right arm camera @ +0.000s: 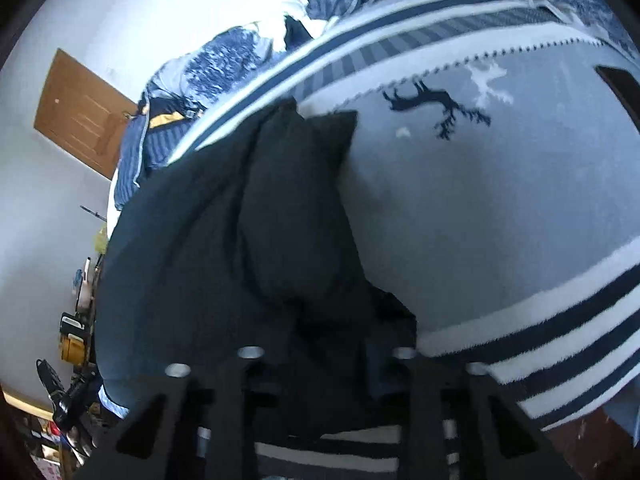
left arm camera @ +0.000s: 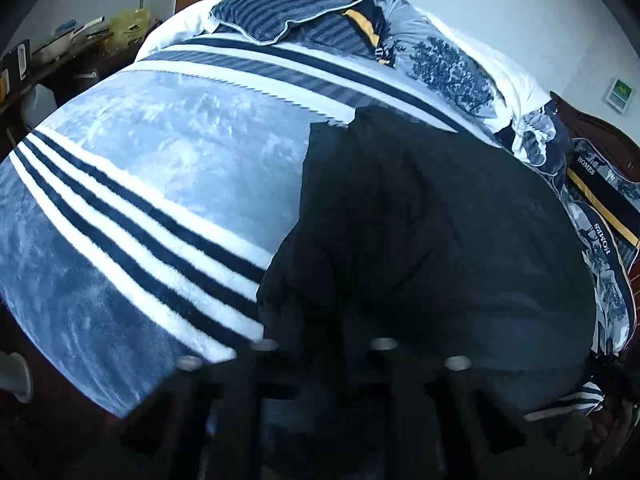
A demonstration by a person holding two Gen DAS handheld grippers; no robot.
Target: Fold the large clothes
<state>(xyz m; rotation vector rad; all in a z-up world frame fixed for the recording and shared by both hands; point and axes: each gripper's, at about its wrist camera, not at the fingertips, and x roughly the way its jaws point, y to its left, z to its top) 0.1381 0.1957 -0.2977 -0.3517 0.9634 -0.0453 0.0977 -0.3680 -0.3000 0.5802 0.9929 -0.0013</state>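
A large dark garment (left arm camera: 432, 240) lies on a blue blanket (left arm camera: 160, 152) with white and navy stripes. It also shows in the right wrist view (right arm camera: 224, 248), partly folded, with a sleeve-like flap on top. My left gripper (left arm camera: 322, 364) sits at the garment's near edge, its dark fingers blurred against the cloth. My right gripper (right arm camera: 326, 372) is at the garment's near right corner, with dark cloth bunched between its fingers (right arm camera: 424, 392). Whether either grips the cloth is unclear.
Patterned pillows and a bunched quilt (left arm camera: 448, 64) lie at the bed's head. A cluttered side table (left arm camera: 60, 48) stands left of the bed, a wooden door (right arm camera: 80, 112) beyond. A dark flat object (right arm camera: 624, 84) lies on the blanket at far right.
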